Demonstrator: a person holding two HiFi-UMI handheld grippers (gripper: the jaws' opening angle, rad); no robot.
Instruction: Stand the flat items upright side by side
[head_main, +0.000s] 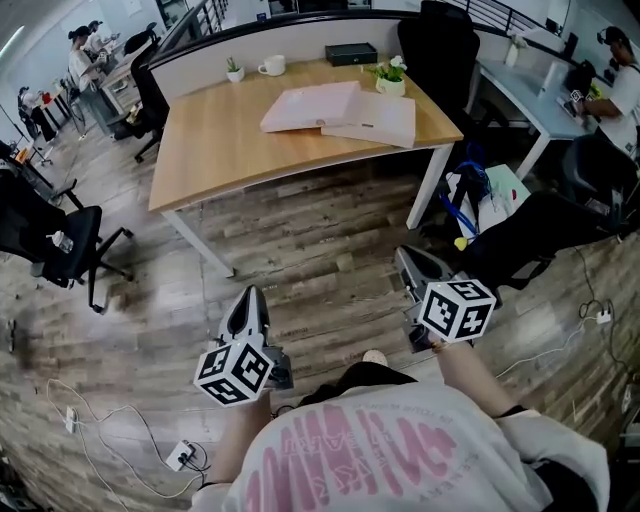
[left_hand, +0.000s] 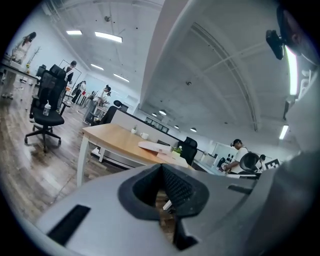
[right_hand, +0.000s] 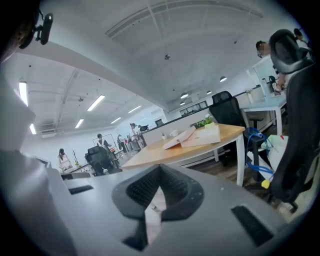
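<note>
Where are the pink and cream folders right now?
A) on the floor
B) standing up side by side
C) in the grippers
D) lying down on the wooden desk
D: the pink folder and the cream folder both lie flat on the wooden desk, touching each other.

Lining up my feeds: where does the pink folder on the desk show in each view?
Head view: the pink folder lies flat at top centre on the wooden desk, left of the beige folder.
Left gripper view: near centre, on the desk's far end.
Right gripper view: just right of centre, on the desk.
Shared landmark: the potted plant next to the folders.
</note>
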